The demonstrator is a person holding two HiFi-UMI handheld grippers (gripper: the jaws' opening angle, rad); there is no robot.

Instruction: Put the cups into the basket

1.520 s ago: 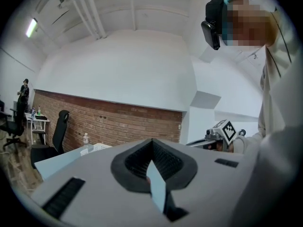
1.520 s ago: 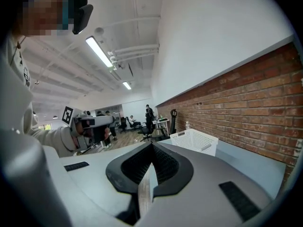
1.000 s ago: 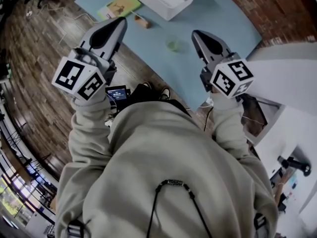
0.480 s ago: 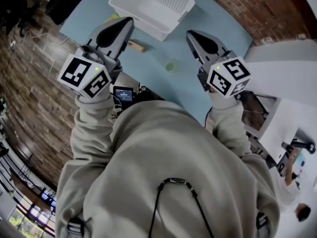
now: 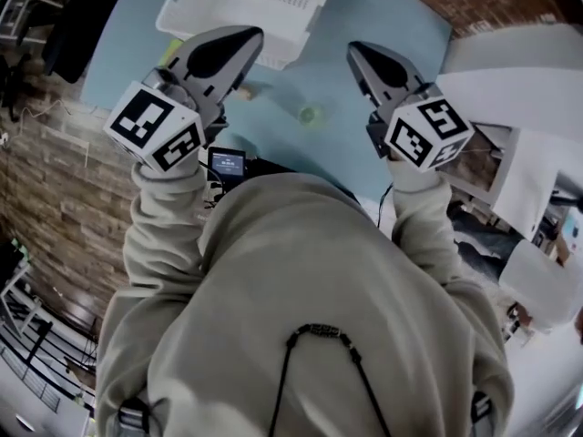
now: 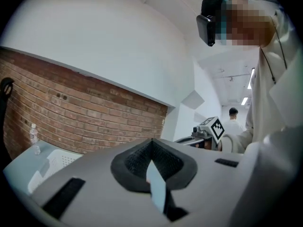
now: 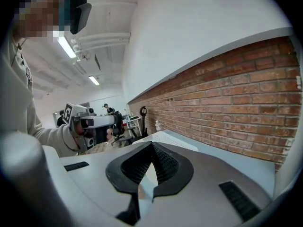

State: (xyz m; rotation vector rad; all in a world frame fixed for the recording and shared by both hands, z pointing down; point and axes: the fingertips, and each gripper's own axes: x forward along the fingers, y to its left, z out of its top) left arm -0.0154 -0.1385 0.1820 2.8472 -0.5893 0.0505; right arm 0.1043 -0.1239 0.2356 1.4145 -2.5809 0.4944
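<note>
Approach stage, no cup picked up yet. Person stands at the pale blue table (image 5: 364,12) w/ both tools held out in front, above the surface. Left gripper (image 5: 244,36) is clenched, pads meeting at the tip, nothing between them. Right gripper (image 5: 357,53) is the same: closed tight and empty. Both gripper views look out over the room and the brick wall, not down at the work, so neither tool looks lined up on a target.

Only one cup (image 5: 310,114) shows: small, greenish, standing on the table between the two tools, nearer the right one, apart from both. White mesh basket (image 5: 291,39) sits further back on the table, past the left gripper's tip, well apart from the cup. No cup shows in what is visible of its inside.

Next move, as a judgement: right gripper is better placed, so its jaws need to part first, then it tips down and drops around the cup's rim or wall before squeezing. Cup looks light and small, so an off-centre close could knock it over. After that, lift and carry across to the basket.
</note>
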